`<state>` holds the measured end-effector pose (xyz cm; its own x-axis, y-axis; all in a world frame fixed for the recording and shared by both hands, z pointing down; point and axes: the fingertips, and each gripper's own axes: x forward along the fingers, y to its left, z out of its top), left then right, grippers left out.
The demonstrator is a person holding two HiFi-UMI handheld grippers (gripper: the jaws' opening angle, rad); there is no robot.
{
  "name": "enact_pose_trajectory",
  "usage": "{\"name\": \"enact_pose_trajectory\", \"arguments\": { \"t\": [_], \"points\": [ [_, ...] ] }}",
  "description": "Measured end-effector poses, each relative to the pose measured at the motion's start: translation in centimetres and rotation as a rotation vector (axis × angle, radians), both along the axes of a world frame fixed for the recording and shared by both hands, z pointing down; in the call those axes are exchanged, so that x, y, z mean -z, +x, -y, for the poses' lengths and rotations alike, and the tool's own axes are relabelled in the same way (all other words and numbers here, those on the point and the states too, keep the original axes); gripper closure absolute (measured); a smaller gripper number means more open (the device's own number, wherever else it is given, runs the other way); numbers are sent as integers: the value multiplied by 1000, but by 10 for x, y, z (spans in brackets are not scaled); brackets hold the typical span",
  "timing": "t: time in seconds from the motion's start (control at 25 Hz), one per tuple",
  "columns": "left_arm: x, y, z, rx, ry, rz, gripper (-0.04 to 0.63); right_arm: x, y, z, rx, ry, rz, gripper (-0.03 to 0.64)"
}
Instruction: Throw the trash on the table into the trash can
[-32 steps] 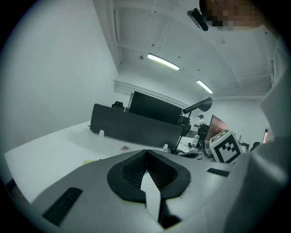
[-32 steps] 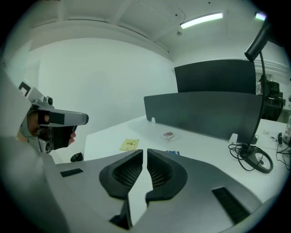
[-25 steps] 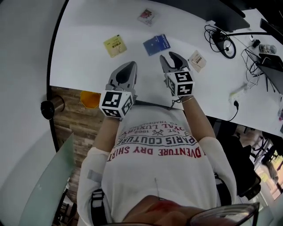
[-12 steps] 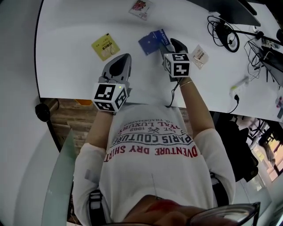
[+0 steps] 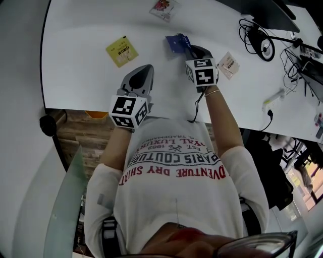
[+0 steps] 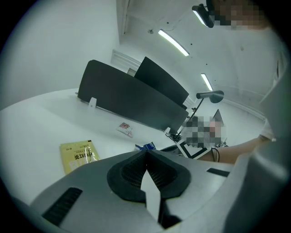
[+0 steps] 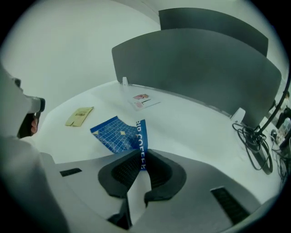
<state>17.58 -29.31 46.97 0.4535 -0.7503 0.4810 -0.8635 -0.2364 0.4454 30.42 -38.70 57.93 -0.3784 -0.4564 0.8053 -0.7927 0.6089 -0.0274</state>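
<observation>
Step in hand: grasp of the first piece of trash. The right gripper (image 7: 142, 159) is down at the table (image 5: 86, 75), and its jaws have just been closing. The blue packet (image 7: 119, 134) now stands clamped by one edge between the pads, with the rest of it fanning out ahead of the tips. In the head view the same packet (image 5: 175, 43) pokes out beyond the right gripper (image 5: 193, 50), low over the white top. I can't tell whether it has lifted clear of the surface.

The left gripper (image 6: 146, 157) has its pads together at the tips with nothing between them. It sits near the table's near edge (image 5: 145, 69), idle.

Other trash lies on the table: a yellow packet (image 5: 122, 51) ahead of the left gripper, a red-and-white packet (image 5: 162, 8) farther back, and a beige packet (image 5: 228, 64) just right of the right gripper.

Progress, as a judgement: early, with one item gripped and none binned. An orange rim (image 5: 95, 115) peeks out below the table edge on the left and may be the trash can, but too little of it shows to be sure.

The next move calls for lifting the blue packet clear while keeping the pinch firm, since the grip is on a thin edge and could slip. Then carry it over the can and open the jaws only once above the opening. The left gripper is well placed to go for the yellow packet.
</observation>
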Motion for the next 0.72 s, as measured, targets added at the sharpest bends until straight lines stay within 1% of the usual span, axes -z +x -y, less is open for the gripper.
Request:
{"name": "enact_pose_trajectory", "arguments": {
  "t": [0.08, 0.12, 0.24, 0.36, 0.52, 0.64, 0.72],
  "points": [
    [3, 3, -3, 3, 5, 1, 572, 1, -1, -4, 39, 4, -20, 574],
    [6, 4, -5, 4, 10, 4, 572, 1, -1, -7, 51, -3, -15, 578],
    [13, 6, -12, 20, 26, 15, 572, 9, -1, -19, 60, -27, 43, 588],
    [22, 8, -22, 53, 42, 24, 572, 30, -2, -34, 78, -1, 105, 589],
    [39, 6, -42, 135, 88, 62, 572, 73, -16, -52, 155, 71, 196, 589],
    [56, 0, -64, 212, 135, 100, 572, 103, -40, -73, 252, 107, 263, 589],
    [63, -10, -84, 276, 153, 125, 572, 117, -63, -91, 332, 114, 295, 589]
  ]
}}
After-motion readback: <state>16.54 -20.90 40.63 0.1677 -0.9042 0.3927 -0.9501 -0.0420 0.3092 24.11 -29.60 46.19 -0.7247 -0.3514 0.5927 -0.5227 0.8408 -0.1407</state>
